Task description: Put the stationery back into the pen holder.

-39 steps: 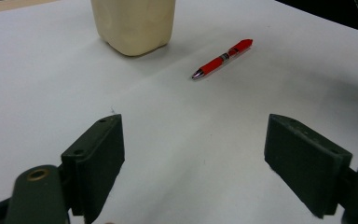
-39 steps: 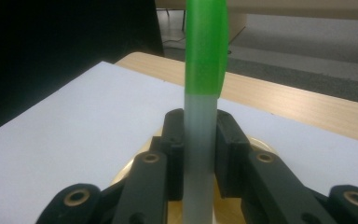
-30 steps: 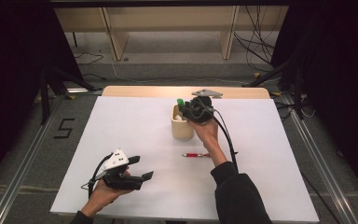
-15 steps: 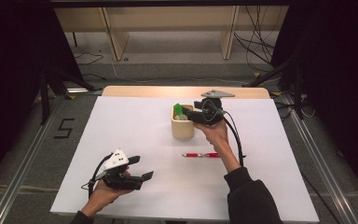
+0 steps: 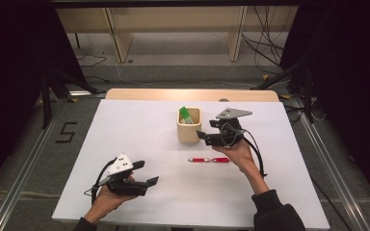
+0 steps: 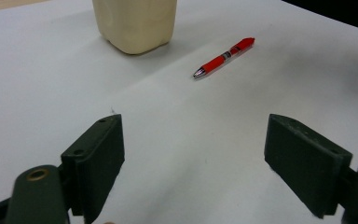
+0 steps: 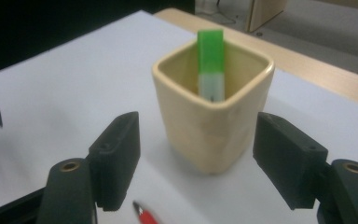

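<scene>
On the white table the right gripper, its jaws just opened wide and empty, sits right of the cup holding the green marker, probably released there, while the red pen lies nearer and the left gripper rests spread.

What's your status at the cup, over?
Right hand-held gripper open, jaws just opened, nothing between them. Green marker stands in the cup. Left hand-held gripper open, idle. Red pen lies loose on the table, nothing blocking.
</scene>
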Demonstrator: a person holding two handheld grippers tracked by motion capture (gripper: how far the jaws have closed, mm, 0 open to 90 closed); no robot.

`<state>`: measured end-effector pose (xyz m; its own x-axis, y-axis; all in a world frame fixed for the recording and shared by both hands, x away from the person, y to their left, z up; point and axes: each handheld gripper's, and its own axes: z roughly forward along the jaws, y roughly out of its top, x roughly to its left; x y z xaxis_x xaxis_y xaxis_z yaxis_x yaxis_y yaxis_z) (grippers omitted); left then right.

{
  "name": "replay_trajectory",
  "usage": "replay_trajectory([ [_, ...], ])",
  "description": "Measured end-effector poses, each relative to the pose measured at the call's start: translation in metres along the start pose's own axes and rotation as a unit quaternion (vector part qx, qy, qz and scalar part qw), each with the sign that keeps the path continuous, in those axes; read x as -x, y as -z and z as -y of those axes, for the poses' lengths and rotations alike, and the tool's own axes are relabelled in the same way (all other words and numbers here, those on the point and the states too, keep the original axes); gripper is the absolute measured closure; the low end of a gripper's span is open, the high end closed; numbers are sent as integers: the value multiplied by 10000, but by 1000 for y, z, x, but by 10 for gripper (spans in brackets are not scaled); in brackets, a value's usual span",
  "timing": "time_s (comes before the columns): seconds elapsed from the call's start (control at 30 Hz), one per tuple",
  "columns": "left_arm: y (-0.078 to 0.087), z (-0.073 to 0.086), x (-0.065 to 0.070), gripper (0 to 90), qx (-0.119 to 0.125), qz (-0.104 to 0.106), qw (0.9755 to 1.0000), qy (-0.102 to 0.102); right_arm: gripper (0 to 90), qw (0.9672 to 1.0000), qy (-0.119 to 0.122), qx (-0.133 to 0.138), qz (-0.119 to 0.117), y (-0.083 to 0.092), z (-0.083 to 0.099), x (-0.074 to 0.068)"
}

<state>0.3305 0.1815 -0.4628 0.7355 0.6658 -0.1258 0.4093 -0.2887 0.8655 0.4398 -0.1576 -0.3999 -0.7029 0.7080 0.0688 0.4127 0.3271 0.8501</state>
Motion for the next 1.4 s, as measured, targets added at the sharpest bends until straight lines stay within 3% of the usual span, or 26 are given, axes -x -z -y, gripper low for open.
replay_trajectory([
  [0.17, 0, 0, 1, 198, 0, 17, 10000, 19, 320, 9989, 218, -402, -41, 3, 11, -2],
  [0.6, 0, 1, 0, 198, 11, 38, 10000, 18, 320, 9940, 176, -1078, -17, -2, 35, 5],
  [0.87, 0, 1, 1, 198, 19, 52, 10000, 18, 344, 9890, 197, -1462, -68, -6, 48, 10],
  [1.4, 0, 1, 1, 198, -4, 46, 10000, -13, 448, 9792, 249, -2000, -249, -18, 58, 14],
])
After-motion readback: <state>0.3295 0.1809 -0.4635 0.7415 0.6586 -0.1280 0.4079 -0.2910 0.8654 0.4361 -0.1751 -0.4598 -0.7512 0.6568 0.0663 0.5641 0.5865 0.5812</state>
